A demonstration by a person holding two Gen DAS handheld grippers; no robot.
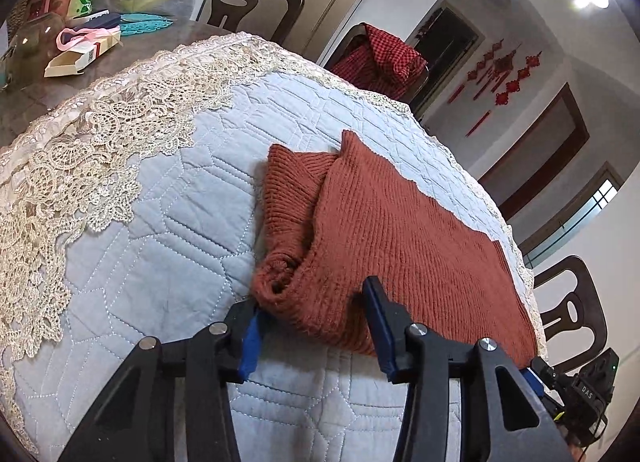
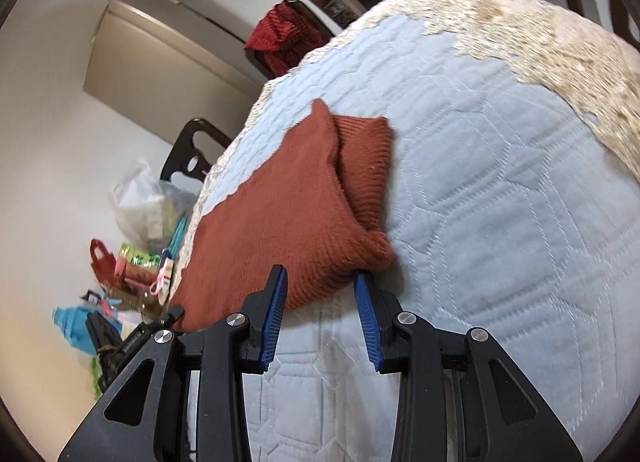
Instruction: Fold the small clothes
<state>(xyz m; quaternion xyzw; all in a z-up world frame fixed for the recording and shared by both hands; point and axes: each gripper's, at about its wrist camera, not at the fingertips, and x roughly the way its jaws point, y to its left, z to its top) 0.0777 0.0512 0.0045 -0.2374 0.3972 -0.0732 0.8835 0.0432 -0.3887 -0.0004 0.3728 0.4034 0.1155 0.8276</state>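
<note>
Sweater [image 1: 384, 230]: rust-brown knit, lying on the quilted cloth toward one edge of the table, body laid flat with a ribbed part [image 1: 294, 190] showing from under its upper layer along one side; the near corner is rolled and bunched.
Cloth [image 1: 160, 262]: pale blue quilted cover with stitched geometric lines, spread over the table; cream lace trim [image 1: 80, 166] runs along its border.
Left tongs [image 1: 312, 326]: released, blue-padded fingers spread wide, set at the sweater's near edge; one finger sits beside the rolled corner, the other lies over the knit.
Right tongs [image 2: 320, 298]: released, fingers apart, straddling the sweater's near corner; whether the pads touch the knit cannot be told.
Table [image 1: 60, 90]: dark bare surface visible beyond the lace, carrying an open cardboard box [image 1: 80, 56], a pink ribbon [image 1: 76, 36] and a teal mat [image 1: 146, 22].
Chairs: a dark one [image 1: 248, 2] behind the table; another draped with a red checked garment [image 1: 384, 58].
Wall: red hanging ornaments [image 1: 504, 78].
</note>
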